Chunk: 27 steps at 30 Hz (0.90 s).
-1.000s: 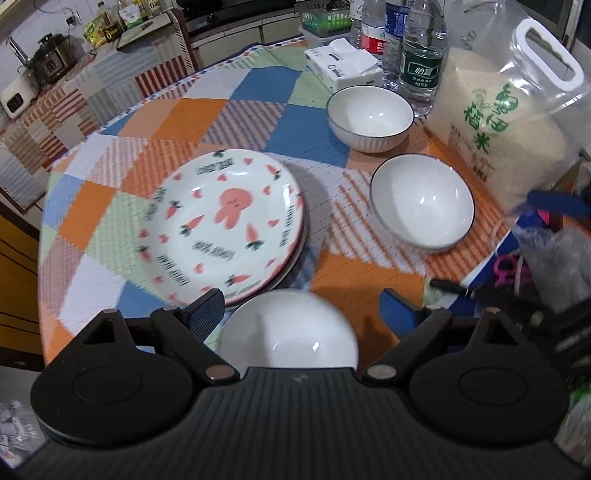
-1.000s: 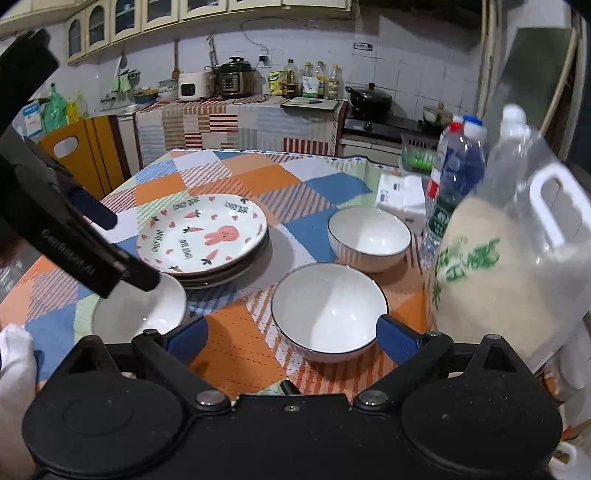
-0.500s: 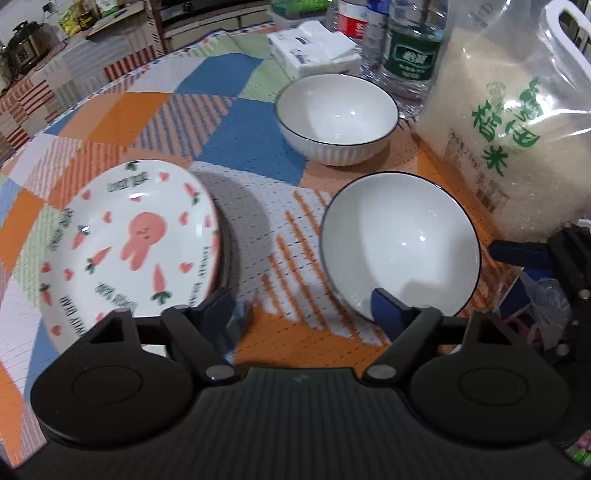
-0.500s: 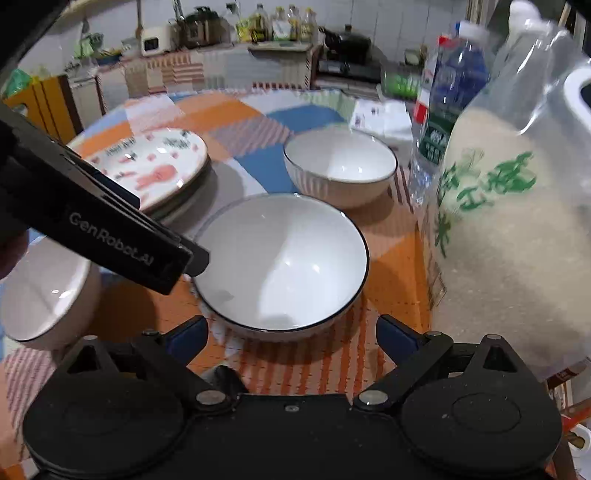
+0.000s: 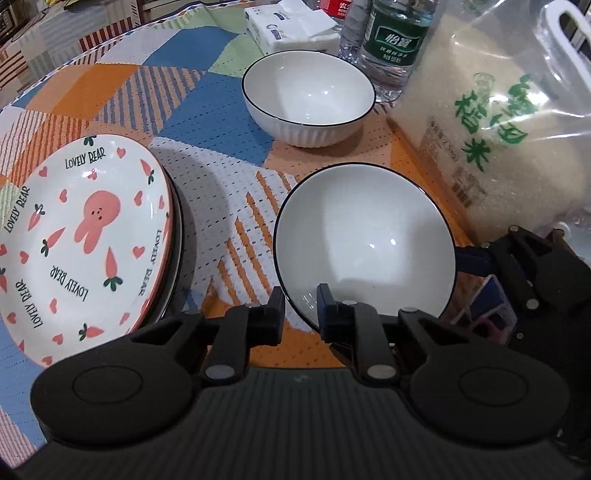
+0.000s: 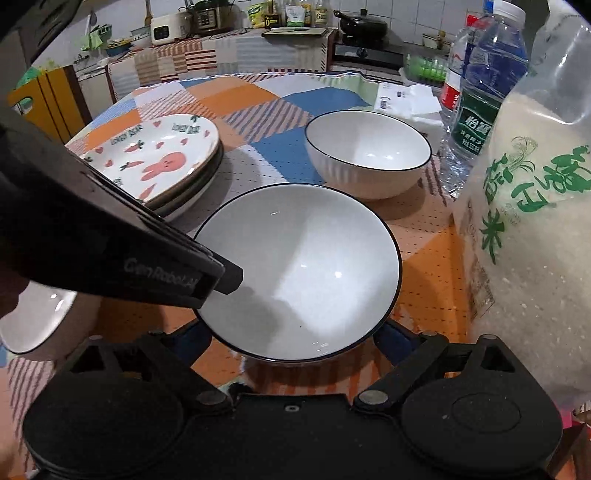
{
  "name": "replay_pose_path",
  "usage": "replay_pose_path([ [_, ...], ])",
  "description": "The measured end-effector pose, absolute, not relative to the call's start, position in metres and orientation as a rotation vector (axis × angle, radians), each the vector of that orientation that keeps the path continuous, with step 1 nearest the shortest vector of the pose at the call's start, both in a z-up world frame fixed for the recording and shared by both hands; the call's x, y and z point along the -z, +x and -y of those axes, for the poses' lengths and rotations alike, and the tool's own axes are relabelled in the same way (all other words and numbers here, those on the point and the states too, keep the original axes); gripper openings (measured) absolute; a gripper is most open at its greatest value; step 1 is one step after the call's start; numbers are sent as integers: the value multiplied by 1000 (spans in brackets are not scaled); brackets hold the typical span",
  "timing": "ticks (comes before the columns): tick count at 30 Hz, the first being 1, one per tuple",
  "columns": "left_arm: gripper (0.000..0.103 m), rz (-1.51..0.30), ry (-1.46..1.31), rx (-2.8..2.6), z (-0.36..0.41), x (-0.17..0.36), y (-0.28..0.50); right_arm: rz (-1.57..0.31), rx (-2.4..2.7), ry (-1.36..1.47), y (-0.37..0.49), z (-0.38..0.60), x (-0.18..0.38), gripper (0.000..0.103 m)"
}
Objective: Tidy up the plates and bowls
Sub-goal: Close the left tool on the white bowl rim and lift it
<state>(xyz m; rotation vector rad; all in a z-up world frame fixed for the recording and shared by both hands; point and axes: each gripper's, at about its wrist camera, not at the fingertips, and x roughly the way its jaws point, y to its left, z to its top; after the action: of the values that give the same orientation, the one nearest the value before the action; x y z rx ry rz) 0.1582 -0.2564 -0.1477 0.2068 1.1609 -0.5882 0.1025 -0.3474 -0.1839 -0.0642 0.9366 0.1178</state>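
A white bowl with a dark rim (image 5: 365, 240) (image 6: 306, 273) sits on the patchwork tablecloth. My left gripper (image 5: 301, 310) is shut on its near-left rim, one finger inside and one outside; it shows in the right wrist view (image 6: 221, 275). My right gripper (image 6: 291, 336) is open, its blue pads either side of the bowl's near edge. A second white bowl (image 5: 308, 99) (image 6: 369, 155) stands behind. A stack of plates with a pink rabbit print (image 5: 85, 229) (image 6: 159, 162) lies to the left. A third white bowl (image 6: 33, 325) is at the near left.
A large bag of rice (image 5: 495, 125) (image 6: 532, 221) stands close on the right. Water bottles (image 5: 391, 40) (image 6: 480, 96) and a tissue pack (image 5: 291, 26) are at the back. A kitchen counter with appliances (image 6: 221, 29) is beyond the table.
My left gripper has moved right from the near-left bowl to the dark-rimmed bowl and closed on its rim. My right gripper has moved in close around the same bowl.
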Motion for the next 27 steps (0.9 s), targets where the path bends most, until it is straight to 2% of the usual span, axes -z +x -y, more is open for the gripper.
replay_pose_path([
  [10,16,-1166,254,545,238,107,131,-910,-114,-102,78,320,148,96],
  [27,16,-1104,258,577,160,32,83,-855,-202,-179,31,257,78,95],
])
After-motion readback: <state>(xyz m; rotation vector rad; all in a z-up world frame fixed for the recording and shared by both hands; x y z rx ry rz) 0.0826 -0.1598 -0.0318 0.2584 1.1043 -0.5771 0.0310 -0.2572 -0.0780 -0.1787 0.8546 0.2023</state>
